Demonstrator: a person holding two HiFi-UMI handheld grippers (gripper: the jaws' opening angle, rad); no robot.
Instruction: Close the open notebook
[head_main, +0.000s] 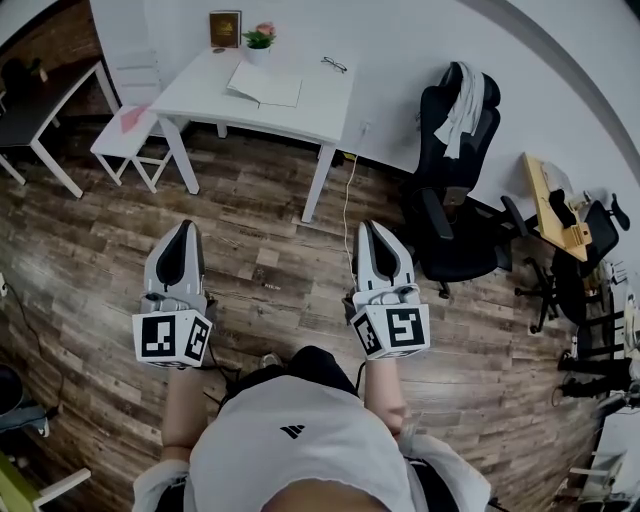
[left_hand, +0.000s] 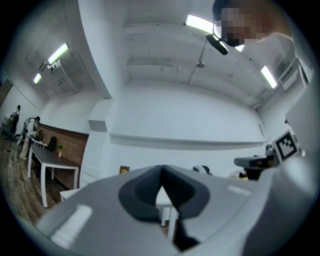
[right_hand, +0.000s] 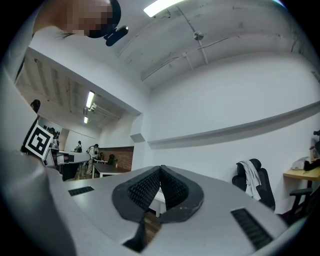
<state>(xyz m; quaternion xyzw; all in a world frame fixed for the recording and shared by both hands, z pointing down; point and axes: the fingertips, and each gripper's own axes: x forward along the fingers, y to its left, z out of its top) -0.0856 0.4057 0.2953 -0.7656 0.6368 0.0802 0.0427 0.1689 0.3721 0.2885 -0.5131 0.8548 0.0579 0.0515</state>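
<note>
Both pinched together on nothing, left tool and right tool well apart from the open notebook lying flat on the white counter across the floor; probably light, floppy-paged, best lifted by one cover's outer edge.

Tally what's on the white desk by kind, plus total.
Open notebook: 1
Potted plant: 1
Glasses: 1
Brown frame: 1
Total: 4
</note>
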